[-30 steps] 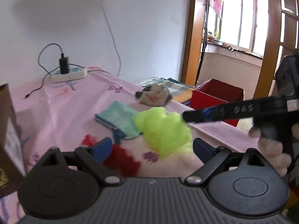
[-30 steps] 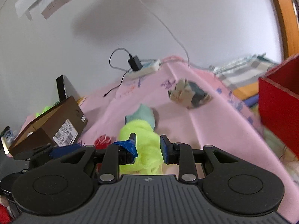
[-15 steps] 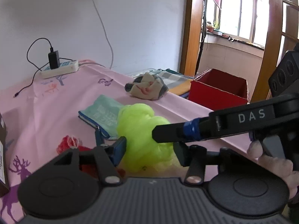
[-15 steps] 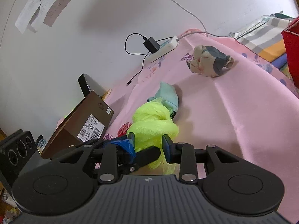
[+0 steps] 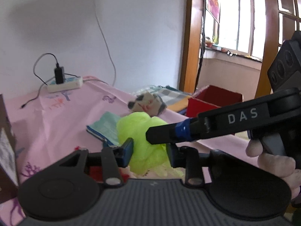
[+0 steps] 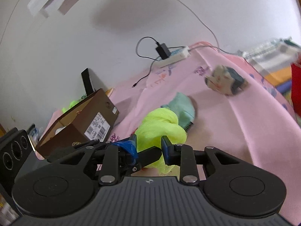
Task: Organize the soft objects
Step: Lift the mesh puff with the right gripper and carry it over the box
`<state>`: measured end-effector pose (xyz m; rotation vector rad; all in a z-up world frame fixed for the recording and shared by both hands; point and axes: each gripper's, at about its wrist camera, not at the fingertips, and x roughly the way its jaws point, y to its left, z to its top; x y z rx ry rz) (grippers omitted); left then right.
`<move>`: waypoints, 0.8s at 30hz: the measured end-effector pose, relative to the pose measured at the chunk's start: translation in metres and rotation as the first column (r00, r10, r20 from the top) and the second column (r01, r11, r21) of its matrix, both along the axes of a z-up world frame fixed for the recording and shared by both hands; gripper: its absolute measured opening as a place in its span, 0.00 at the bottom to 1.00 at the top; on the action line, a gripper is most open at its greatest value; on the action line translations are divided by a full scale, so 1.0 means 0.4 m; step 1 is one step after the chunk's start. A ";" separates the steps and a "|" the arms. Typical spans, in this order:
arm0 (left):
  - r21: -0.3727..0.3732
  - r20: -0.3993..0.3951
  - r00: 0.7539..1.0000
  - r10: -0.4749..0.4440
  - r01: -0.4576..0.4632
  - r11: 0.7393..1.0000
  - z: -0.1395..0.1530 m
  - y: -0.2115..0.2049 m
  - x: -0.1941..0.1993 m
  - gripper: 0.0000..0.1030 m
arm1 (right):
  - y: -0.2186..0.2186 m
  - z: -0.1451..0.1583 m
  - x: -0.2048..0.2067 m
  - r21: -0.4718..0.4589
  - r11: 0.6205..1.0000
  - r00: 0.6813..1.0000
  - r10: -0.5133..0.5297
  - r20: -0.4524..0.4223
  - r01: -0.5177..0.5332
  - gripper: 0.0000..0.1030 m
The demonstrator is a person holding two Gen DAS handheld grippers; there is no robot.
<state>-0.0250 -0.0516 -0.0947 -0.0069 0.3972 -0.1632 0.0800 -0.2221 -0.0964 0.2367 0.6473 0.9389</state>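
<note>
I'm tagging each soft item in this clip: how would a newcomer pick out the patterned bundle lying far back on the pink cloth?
Start from the pink printed tablecloth with the white power strip at the wall. Down from the strip, near the cloth's edge before the red box, lies the rolled cream and dark grey cloth bundle. Unlike the flat teal cloth and the neon yellow-green mesh cloth, it is multicoloured and untouched.

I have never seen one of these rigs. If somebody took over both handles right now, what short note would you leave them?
Left tongs: just been closing, pads now pressing the yellow-green mesh cloth.
Right tongs: also just been closing, gripping the same cloth from its side.
Still on the pink tablecloth: teal cloth, patterned bundle.
The red box stands beyond the table edge, the brown box at the left end.
Left: put the cloth away, probably in a box, then the others.
</note>
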 end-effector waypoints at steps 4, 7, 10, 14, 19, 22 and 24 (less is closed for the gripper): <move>-0.006 0.030 0.999 0.024 -0.024 1.000 0.035 0.030 -0.041 0.29 | 0.034 0.036 -0.034 -0.009 1.000 0.998 0.025 0.053 -0.025 0.10; 0.031 0.061 0.997 0.048 -0.050 0.998 0.067 0.050 -0.076 0.28 | 0.067 0.066 -0.056 -0.004 0.998 0.995 0.056 0.082 -0.056 0.10; 0.058 0.096 0.992 0.081 -0.087 0.995 0.104 0.085 -0.109 0.28 | 0.116 0.104 -0.081 -0.001 0.996 0.988 0.089 0.129 -0.090 0.10; 0.068 0.139 0.980 0.145 -0.156 0.985 0.160 0.166 -0.151 0.28 | 0.199 0.148 -0.100 0.029 0.988 0.973 0.143 0.182 -0.151 0.10; 0.079 0.174 0.955 0.241 -0.257 0.963 0.213 0.276 -0.195 0.28 | 0.328 0.186 -0.110 0.078 0.967 0.949 0.221 0.226 -0.244 0.10; 0.076 0.166 0.940 0.299 -0.315 0.946 0.226 0.355 -0.210 0.28 | 0.412 0.185 -0.104 0.113 0.949 0.939 0.265 0.217 -0.294 0.10; 0.089 0.157 0.931 0.329 -0.346 0.934 0.222 0.393 -0.214 0.28 | 0.464 0.176 -0.102 0.128 0.939 0.934 0.289 0.210 -0.320 0.10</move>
